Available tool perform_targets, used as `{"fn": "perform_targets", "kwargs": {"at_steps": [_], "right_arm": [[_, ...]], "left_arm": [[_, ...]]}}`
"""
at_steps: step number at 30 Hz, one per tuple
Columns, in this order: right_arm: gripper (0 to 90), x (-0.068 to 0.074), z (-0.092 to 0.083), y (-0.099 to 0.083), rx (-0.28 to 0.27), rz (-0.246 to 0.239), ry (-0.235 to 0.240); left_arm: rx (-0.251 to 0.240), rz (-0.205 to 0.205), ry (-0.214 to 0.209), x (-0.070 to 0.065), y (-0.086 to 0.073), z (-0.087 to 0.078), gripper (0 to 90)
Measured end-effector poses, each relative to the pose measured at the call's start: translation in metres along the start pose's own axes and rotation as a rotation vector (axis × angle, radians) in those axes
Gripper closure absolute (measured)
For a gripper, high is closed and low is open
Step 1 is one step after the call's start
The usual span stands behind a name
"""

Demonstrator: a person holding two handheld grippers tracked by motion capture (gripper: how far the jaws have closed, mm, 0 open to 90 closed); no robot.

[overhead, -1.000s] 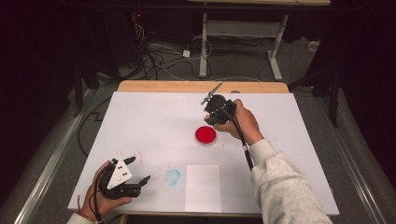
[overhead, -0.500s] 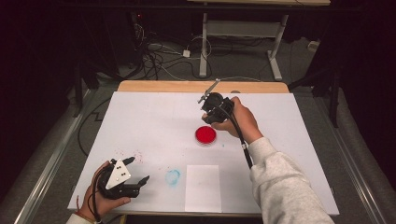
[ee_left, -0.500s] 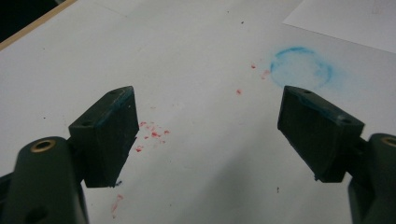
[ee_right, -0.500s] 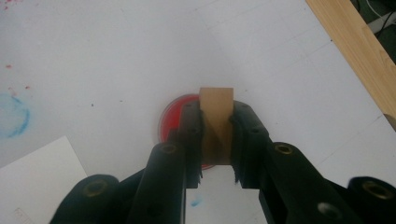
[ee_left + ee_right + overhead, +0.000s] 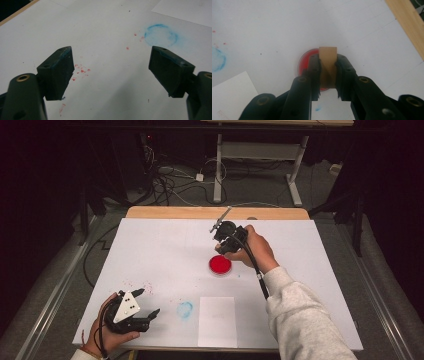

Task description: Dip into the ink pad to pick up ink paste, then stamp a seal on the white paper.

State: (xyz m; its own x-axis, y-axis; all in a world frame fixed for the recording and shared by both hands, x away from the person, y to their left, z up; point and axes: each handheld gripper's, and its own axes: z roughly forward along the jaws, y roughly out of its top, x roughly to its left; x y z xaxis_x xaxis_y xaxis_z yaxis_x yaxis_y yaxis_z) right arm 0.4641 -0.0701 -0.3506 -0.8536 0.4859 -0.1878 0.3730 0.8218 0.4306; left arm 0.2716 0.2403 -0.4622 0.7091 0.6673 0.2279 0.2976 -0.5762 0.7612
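Right gripper [image 5: 328, 75] clamps a tan wooden block [image 5: 328, 65] above the round red ink pad [image 5: 220, 265].

The right hand [image 5: 255, 249] reaches over the middle of the white paper-covered table [image 5: 165, 250], wrist bent, its jaws closed tight on the block's two sides, the block poised over the pad; contact cannot be told. The left hand [image 5: 107, 332] rests at the near left corner, its left gripper [image 5: 110, 75] lying low with jaws spread wide and nothing between them, near a blue ring stain [image 5: 161, 38] and red specks [image 5: 81, 71].
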Motion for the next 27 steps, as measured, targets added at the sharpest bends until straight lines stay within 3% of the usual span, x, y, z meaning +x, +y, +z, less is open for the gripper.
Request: {"fn": "perform_targets", "kwargs": {"at_steps": [14,21,27], "right_arm": [[76.0,0.002,0.057,-0.011,0.122,0.016,0.040],[76.0,0.004,0.075,-0.011,0.184,0.005,0.039],[76.2,0.002,0.078,-0.014,0.175,0.031,0.059]], "left_arm": [[0.005,0.003,0.000,0.001,-0.002,0.000,19.9],[0.007,0.004,0.003,0.000,-0.002,-0.001,19.9],[0.012,0.007,0.001,-0.001,-0.002,-0.001,19.9]]}}
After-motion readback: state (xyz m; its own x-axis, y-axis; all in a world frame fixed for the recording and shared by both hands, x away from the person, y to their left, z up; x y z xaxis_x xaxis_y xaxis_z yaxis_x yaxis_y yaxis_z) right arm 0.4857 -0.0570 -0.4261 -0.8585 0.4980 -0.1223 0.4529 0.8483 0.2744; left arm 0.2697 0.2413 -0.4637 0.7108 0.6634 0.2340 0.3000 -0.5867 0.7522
